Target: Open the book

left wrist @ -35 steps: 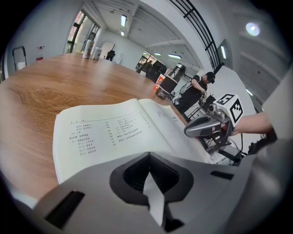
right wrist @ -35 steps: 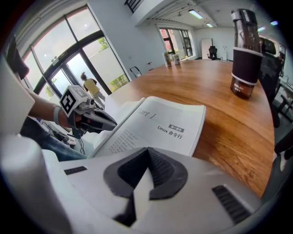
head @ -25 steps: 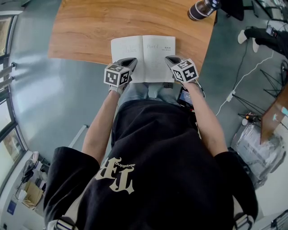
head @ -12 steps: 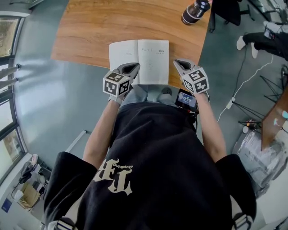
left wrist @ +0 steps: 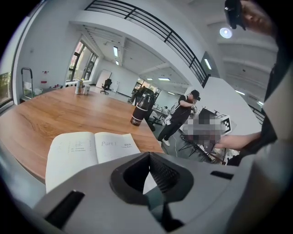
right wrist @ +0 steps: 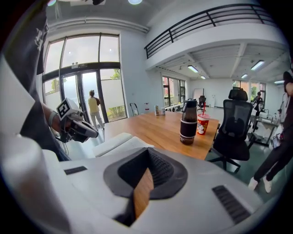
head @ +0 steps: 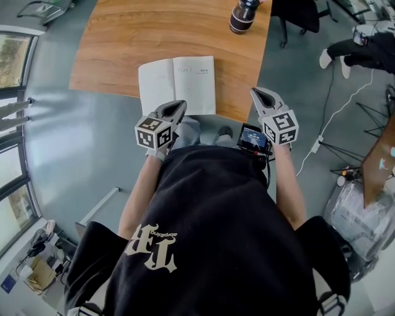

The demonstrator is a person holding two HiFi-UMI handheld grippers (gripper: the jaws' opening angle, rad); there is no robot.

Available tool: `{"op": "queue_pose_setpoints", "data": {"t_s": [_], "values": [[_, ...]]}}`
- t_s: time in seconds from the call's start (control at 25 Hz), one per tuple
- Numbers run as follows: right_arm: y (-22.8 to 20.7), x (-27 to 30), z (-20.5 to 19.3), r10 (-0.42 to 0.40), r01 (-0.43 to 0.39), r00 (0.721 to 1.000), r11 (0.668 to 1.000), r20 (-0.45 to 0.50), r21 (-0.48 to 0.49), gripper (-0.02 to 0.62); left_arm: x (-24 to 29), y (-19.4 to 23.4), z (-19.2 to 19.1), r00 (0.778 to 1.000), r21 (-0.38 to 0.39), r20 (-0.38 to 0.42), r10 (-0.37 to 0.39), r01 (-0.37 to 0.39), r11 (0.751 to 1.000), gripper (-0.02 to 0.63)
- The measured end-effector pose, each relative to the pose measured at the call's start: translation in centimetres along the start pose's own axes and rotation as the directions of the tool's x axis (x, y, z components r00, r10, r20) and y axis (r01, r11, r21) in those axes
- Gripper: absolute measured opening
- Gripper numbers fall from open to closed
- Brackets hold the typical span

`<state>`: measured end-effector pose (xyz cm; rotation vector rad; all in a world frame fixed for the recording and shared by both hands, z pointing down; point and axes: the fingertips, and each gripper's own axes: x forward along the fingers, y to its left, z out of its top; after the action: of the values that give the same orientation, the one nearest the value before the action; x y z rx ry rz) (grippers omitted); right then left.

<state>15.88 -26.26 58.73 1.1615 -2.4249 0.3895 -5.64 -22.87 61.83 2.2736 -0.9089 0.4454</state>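
Book (head: 177, 85) lying open and flat at the near edge of the wooden table (head: 123, 37), my left gripper (head: 178, 106) just beside the book's near edge, jaws together and empty, my right gripper (head: 258, 94) off to the book's right, likewise closed on nothing, dark bottle (head: 242, 16) beyond the book

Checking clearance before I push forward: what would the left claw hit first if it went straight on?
Likely the book, lying open on the table right ahead of the left claw, though the claw's height over it is unclear.
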Motion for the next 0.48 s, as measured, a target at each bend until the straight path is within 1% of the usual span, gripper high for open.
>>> {"op": "queue_pose_setpoints", "data": {"t_s": [0.24, 0.36, 0.48], "values": [[-1.3, -4.3, -1.0, -0.006, 0.006, 1.000, 1.000, 0.026, -0.002, -0.011, 0.3, -4.2, -0.4, 0.999, 0.002, 0.043, 0.014, -0.014, 1.000, 0.008], [-1.5, -5.7, -1.4, 0.012, -0.012, 0.999, 1.000, 0.040, -0.006, -0.011, 0.3, -6.3, -0.5, 0.997, -0.025, 0.081, 0.018, -0.016, 1.000, 0.008], [-1.5, -6.6, -2.1, 0.047, -0.046, 0.998, 0.999, 0.047, -0.015, -0.011, 0.2, -8.4, -0.8, 0.993, -0.042, 0.114, 0.030, -0.026, 0.999, 0.008]]}}
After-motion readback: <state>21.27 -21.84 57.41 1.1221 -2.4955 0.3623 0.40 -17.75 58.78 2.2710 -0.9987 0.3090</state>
